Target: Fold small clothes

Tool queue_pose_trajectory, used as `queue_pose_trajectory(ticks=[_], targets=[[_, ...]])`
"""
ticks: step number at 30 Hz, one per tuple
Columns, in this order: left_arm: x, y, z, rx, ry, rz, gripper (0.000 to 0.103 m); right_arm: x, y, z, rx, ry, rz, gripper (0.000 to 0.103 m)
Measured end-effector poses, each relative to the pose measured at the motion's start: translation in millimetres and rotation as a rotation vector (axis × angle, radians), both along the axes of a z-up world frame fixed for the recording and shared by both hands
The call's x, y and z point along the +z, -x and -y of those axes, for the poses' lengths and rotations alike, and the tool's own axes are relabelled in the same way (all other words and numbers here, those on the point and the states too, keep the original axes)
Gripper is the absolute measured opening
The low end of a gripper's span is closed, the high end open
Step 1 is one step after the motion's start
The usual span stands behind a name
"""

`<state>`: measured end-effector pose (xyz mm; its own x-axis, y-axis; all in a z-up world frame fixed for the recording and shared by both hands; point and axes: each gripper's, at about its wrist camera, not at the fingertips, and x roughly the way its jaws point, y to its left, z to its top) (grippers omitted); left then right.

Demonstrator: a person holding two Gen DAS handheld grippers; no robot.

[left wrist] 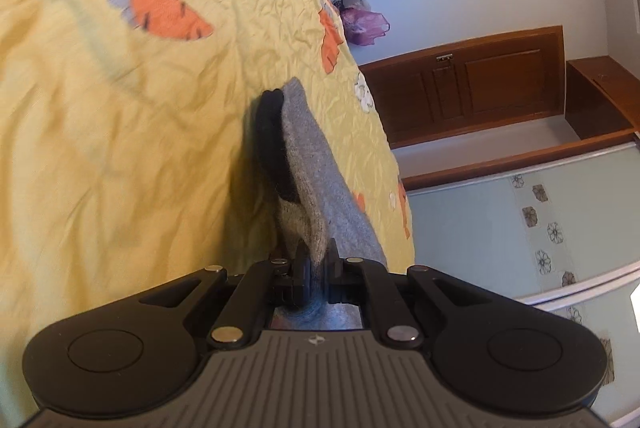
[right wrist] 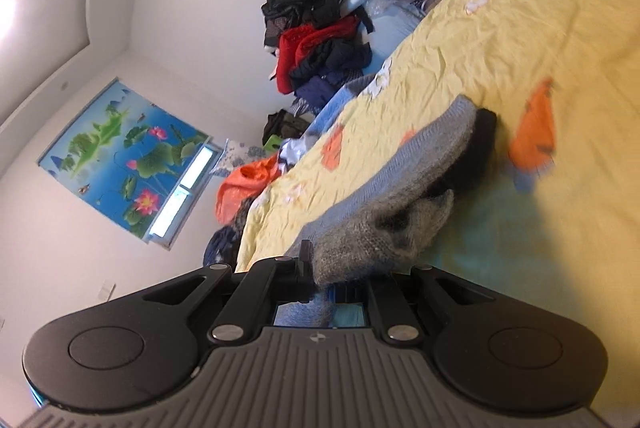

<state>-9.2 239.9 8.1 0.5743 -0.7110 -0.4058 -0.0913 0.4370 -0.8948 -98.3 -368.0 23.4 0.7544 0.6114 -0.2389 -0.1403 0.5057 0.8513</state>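
Both your left gripper point(left wrist: 316, 260) and right gripper point(right wrist: 320, 268) are clamped on the fuzzy grey knit sock with black toe point(left wrist: 308, 164). Uneven pulling may slip the thin cuff from one grip, dropping it onto the yellow carrot-print bedsheet point(left wrist: 120, 148).

A lotus poster point(right wrist: 124, 156) hangs near a clothes heap point(right wrist: 320, 32); wooden door point(left wrist: 480, 84) opposite.

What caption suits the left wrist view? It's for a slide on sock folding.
Left claw shut on a grey sock with a black toe, held over a yellow carrot-print bedsheet.
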Motion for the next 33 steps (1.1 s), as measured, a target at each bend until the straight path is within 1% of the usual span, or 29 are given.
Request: queue_pose_trajectory(ticks=[2,4,7,8,9,10,11,12,13,14,15,16,17,19,21,23,25,27,28,29,30,31,32,33], targets=[[-1.9,21.0,-6.3,0.004,-0.005,-0.011,0.006,-6.4,20.4,-0.7,0.003,-0.01,-0.015,0.012],[-2.7,37.7,-11.7,0.011,-0.02,-0.012,0.005,-14.8,36.2,-2.7,0.011,0.014,-0.034,0.012],[-10.3,56.8,-23.4,0.028,-0.045,-0.03,0.005,-32.9,51.3,-2.3,0.005,0.011,-0.085,0.012],[-14.1,60.4,-25.4,0.024,-0.072,-0.039,0.005,-37.0,52.6,-3.2,-0.014,0.051,-0.112,0.017],[-15.8,63.2,-25.5,0.009,-0.102,-0.04,0.005,-42.9,52.4,-1.4,-0.037,0.066,-0.145,0.018],[-15.1,66.8,-24.3,-0.003,-0.129,-0.038,0.005,-49.2,49.6,2.0,-0.022,0.035,-0.175,0.025],[-11.6,69.1,-22.3,-0.014,-0.144,-0.03,0.005,-48.8,51.1,2.4,-0.028,0.051,-0.193,0.054],[-5.8,69.2,-18.8,-0.029,-0.149,-0.012,0.005,-41.3,56.6,0.3,-0.062,0.131,-0.192,0.072],[2.7,66.9,-12.8,-0.054,-0.16,0.01,0.009,-31.7,62.5,-2.5,-0.072,0.194,-0.167,0.097],[12.2,62.9,-4.9,-0.07,-0.182,0.036,0.02,-22.5,66.4,-2.7,-0.067,0.216,-0.136,0.101],[20.2,57.7,3.7,-0.076,-0.203,0.058,0.033,-12.5,69.7,-2.7,-0.077,0.238,-0.116,0.101],[25.5,50.8,13.2,-0.08,-0.217,0.075,0.073,-2.3,71.6,-3.7,-0.088,0.269,-0.092,0.101],[29.1,42.2,24.0,-0.082,-0.234,0.097,0.099,8.5,71.7,-6.4,-0.1,0.307,-0.06,0.101],[34.4,23.7,48.5,-0.088,-0.278,0.169,0.1,27.5,61.9,-16.8,-0.107,0.384,-0.009,0.101],[32.6,-2.8,79.4,-0.121,-0.333,0.186,0.1,36.6,43.0,-29.5,-0.078,0.424,0.03,0.101],[28.6,-28.8,109.4,-0.146,-0.384,0.214,0.1,39.9,16.9,-50.6,-0.062,0.519,0.04,0.101],[26.0,-53.4,139.3,-0.154,-0.473,0.258,0.1,38.7,-13.7,-72.1,-0.064,0.625,0.037,0.101],[26.0,-68.8,166.7,-0.139,-0.624,0.313,0.1,34.5,-37.8,-91.0,-0.091,0.722,0.054,0.101],[23.1,-74.8,176.5,-0.14,-0.679,0.321,0.1,31.6,-50.8,-100.3,-0.093,0.763,0.048,0.101],[16.7,-80.3,184.3,-0.141,-0.735,0.309,0.1,27.1,-62.2,-108.6,-0.082,0.801,0.025,0.101],[8.5,-83.7,188.2,-0.124,-0.792,0.278,0.1,20.8,-72.3,-115.8,-0.075,0.838,-0.006,0.101],[-0.6,-85.6,189.9,-0.122,-0.831,0.26,0.1,12.6,-79.7,-121.5,-0.074,0.883,-0.033,0.101],[-6.0,-82.3,190.4,-0.121,-0.864,0.288,0.1,3.1,-84.1,-126.0,-0.06,0.917,-0.063,0.102],[-8.9,-75.8,190.6,-0.117,-0.903,0.318,0.1,-7.5,-86.3,-127.8,-0.031,0.927,-0.096,0.102]])
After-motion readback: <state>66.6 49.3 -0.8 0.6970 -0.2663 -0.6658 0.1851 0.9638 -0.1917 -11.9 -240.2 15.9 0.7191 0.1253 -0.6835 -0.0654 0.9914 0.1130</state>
